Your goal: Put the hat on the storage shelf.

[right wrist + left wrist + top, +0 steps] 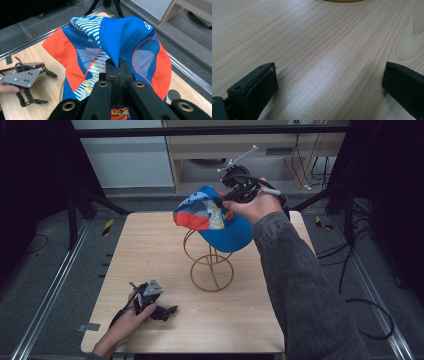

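The right gripper (226, 200) was raised above the far half of the worktop (150, 250), its jaws pressed together on a fold of fabric at the crown of a blue, orange and patterned cap (215, 217). In the right gripper view the pinched blue cloth rose in a ridge from between the closed jaws, with mesh panels and orange sections spreading to either side of the cap (100, 45). The cap hung over the top of a gold wire stand (210, 265), which stood upright near the middle of the worktop; whether the cap touched the stand could not be told. The cap's long axis ran roughly left to right in the high view, its orange end pointing toward the left edge.

The left gripper (162, 312) lay on the worktop near the near left corner, a hand (125, 322) on it. Its jaws stood wide apart, holding nothing, with bare wood (324, 62) between them.
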`<action>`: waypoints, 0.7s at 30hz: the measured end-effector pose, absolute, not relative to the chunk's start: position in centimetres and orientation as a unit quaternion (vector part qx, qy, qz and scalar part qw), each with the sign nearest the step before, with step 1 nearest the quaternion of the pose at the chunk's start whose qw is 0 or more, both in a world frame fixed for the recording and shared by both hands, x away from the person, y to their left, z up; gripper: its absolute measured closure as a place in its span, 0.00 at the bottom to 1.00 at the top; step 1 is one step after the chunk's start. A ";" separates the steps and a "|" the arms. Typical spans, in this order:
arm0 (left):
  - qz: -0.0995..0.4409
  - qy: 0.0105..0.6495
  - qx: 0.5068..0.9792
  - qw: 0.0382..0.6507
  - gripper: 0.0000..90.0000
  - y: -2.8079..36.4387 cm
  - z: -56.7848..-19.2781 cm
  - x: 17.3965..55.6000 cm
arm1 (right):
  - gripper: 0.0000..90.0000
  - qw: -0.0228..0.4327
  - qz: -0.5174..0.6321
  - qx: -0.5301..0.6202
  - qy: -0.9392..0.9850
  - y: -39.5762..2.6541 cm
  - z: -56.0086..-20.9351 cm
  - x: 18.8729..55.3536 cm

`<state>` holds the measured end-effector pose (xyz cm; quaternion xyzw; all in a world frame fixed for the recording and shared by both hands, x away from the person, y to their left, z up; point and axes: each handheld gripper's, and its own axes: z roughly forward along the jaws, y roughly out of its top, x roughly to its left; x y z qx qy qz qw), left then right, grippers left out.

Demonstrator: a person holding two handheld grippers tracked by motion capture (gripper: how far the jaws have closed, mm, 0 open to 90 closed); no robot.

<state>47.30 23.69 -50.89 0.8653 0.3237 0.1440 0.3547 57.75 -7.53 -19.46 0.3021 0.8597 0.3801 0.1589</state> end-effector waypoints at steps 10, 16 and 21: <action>0.144 0.324 0.865 0.355 0.00 23.7 -50.9 47.3 | 1.00 0.149 0.361 0.295 0.872 -5.9 -20.9 58.1; 0.144 0.324 0.865 0.355 0.00 23.7 -50.9 47.3 | 1.00 0.144 0.350 0.295 0.877 -5.1 -21.5 58.5; 0.144 0.324 0.865 0.355 0.00 23.7 -50.9 47.3 | 1.00 0.141 0.344 0.289 0.882 -4.3 -21.9 58.7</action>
